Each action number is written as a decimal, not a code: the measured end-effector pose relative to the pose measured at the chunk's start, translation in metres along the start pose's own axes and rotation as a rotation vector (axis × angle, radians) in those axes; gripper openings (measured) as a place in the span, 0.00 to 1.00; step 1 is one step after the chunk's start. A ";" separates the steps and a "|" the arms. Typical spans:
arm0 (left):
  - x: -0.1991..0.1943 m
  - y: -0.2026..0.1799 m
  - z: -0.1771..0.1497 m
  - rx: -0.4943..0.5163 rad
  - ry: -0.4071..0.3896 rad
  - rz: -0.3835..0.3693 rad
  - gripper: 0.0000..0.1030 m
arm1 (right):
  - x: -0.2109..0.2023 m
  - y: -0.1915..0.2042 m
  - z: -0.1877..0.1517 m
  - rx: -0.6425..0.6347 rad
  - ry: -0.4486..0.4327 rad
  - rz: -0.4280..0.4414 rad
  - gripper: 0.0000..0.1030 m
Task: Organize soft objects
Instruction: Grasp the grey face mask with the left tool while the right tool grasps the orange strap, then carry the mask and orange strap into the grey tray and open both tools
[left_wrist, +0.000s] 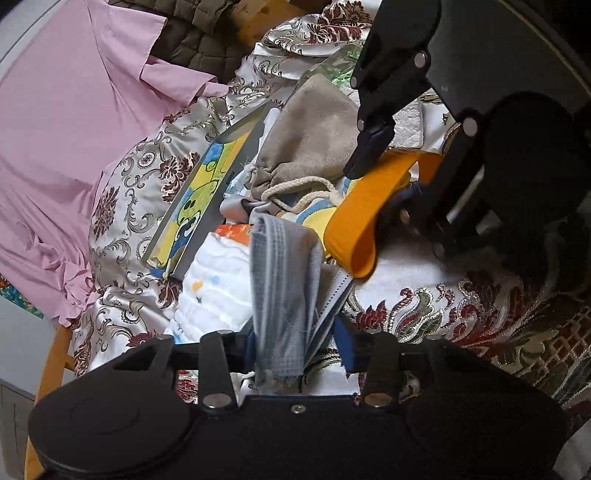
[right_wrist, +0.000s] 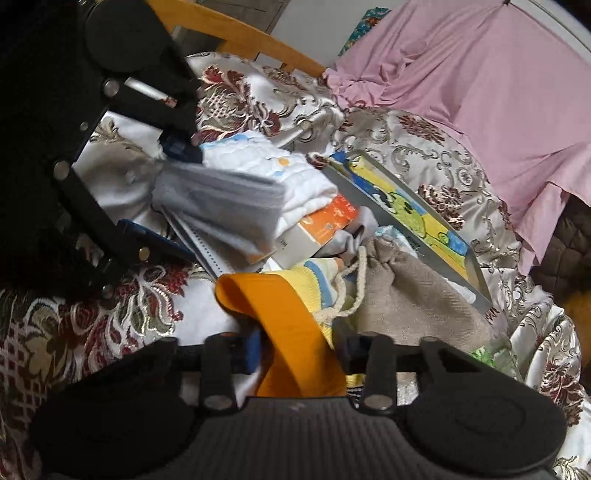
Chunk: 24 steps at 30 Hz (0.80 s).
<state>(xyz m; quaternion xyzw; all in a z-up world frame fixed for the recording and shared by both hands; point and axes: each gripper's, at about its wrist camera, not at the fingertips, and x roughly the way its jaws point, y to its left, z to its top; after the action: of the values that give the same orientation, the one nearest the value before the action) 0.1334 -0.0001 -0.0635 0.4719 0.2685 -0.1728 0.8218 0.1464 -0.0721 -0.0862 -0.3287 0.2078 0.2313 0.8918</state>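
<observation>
left wrist view: left gripper (left_wrist: 295, 354) jaws clamp a grey cloth (left_wrist: 284, 280) over the pile on the patterned bedspread (left_wrist: 424, 306). right gripper (right_wrist: 299, 350) jaws pinch an orange band (right_wrist: 284, 325). sorting seems underway; next, each piece likely needs lifting clear and setting apart.

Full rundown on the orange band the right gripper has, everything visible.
The orange band is a flat, wide loop of smooth, matte material in one plain colour, possibly elastic fabric. The right gripper is shut on one end. The free end curls open in a rounded fold above the white quilted cloth. It lies tilted across the pile, over a yellow and blue striped knit, beside the beige drawstring pouch. In the left wrist view it passes between the right gripper's fingers.
</observation>
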 end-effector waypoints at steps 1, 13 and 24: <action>-0.001 -0.001 0.000 0.002 -0.001 0.002 0.40 | -0.001 -0.002 -0.001 0.012 0.001 0.006 0.33; 0.005 -0.007 0.000 0.052 0.024 0.026 0.41 | -0.006 -0.006 -0.006 0.054 0.003 -0.011 0.16; -0.015 0.010 0.009 -0.106 0.000 -0.028 0.17 | -0.031 -0.036 -0.010 0.243 -0.045 0.016 0.11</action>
<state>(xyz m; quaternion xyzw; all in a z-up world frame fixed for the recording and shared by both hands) 0.1299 -0.0021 -0.0440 0.4237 0.2838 -0.1697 0.8433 0.1391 -0.1121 -0.0596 -0.2113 0.2169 0.2186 0.9276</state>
